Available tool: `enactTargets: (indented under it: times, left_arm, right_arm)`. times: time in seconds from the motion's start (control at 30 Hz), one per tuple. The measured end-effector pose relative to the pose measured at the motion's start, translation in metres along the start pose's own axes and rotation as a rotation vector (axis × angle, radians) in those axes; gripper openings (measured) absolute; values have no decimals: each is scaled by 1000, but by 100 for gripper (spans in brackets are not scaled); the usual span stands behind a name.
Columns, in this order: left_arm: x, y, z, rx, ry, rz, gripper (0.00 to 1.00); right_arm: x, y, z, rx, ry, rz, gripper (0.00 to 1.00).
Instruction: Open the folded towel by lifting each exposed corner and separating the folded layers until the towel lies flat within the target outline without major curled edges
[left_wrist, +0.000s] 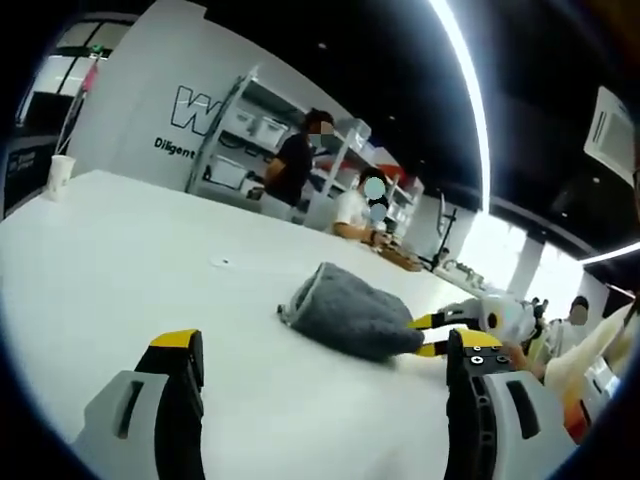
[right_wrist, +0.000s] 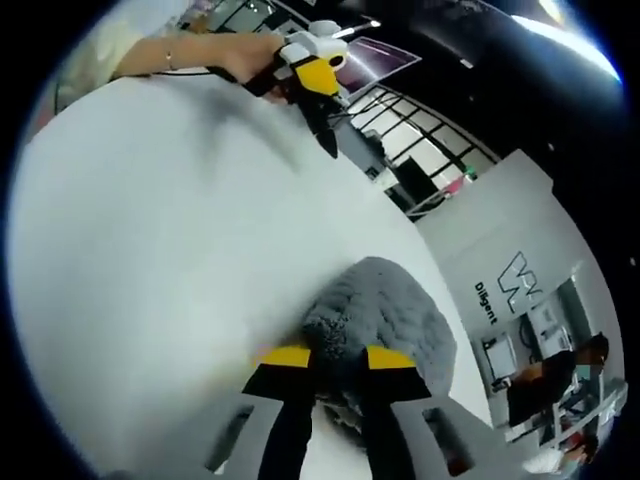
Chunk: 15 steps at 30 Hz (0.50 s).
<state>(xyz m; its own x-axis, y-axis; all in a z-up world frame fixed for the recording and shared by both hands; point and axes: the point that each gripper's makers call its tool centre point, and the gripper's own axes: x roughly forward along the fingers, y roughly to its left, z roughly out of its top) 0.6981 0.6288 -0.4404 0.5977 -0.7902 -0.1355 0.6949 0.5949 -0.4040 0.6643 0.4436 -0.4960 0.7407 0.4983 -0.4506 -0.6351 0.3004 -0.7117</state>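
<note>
The grey towel (left_wrist: 352, 312) lies bunched on the white surface (left_wrist: 120, 270), its near edge pinched in the right tool (right_wrist: 338, 362), while the left tool (left_wrist: 325, 350) hovers open and empty; lift slowly so one layer peels.

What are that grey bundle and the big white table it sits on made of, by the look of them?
The grey towel looks like soft, thick fabric, probably terry or fleece: its surface is nubby and matte, and it slumps in rounded folds. The white table seems a hard, smooth board, perhaps laminate or painted wood: it is flat and even with a faint sheen. Neither material can be told for sure from the look alone.
</note>
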Motion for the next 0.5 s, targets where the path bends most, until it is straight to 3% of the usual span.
enactTargets:
  times: [0.17,0.3,0.5]
  left_arm:
    - [-1,1,4,4,-4,-5,99]
    - [-1,0,5,4,-7,-4,99]
    - [-2,2,8,8,-9,-7,99]
  right_arm:
    - [1,-2,5,98,-37,0,6]
    - [0,-3,8,129,-56,9,5]
    - [-10,-20,29,253,-170,-43,5]
